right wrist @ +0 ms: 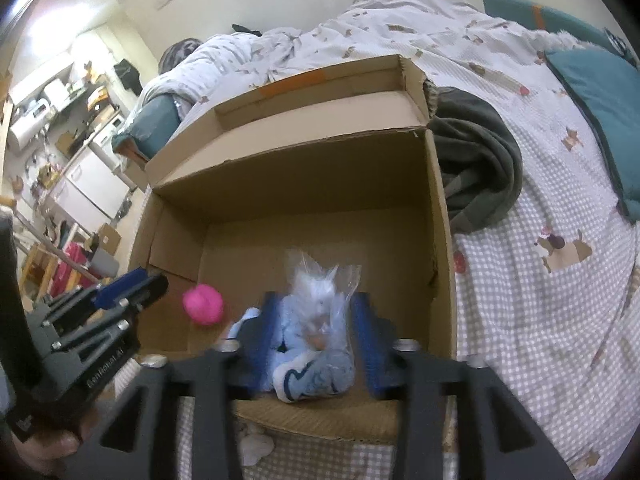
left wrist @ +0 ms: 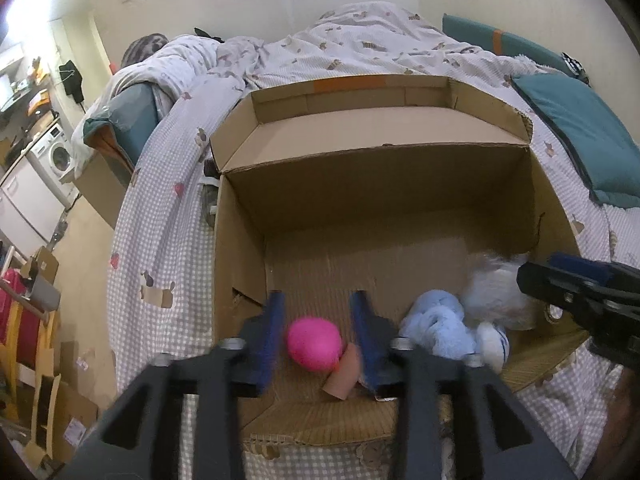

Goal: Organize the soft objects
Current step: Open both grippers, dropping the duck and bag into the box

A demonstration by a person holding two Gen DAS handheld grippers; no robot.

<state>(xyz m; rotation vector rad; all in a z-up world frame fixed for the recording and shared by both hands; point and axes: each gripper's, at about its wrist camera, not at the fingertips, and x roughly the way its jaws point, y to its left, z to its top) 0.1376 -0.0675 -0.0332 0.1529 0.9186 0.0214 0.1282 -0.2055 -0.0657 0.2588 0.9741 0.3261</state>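
An open cardboard box [left wrist: 376, 152] stands on the checked bedspread [left wrist: 160, 240]. My left gripper [left wrist: 317, 298] is open over the box's near left part. A pink ball [left wrist: 314, 344] with a brown tube-like piece [left wrist: 342, 376] beside it lies between the fingers, with a gap on each side. My right gripper [right wrist: 316, 298] is open too. A light blue plush in a clear plastic bag [right wrist: 316, 344] sits between its fingers; the right pad stands clear of it. The plush [left wrist: 440, 320] and the right gripper [left wrist: 560, 280] show at the right in the left wrist view.
A dark green garment [right wrist: 476, 160] lies against the box's right wall. A teal pillow [left wrist: 580, 136] sits further right on the bed, and a rumpled quilt [left wrist: 360, 40] lies behind the box. A washing machine [left wrist: 56, 156] and cardboard pieces stand on the floor at the left.
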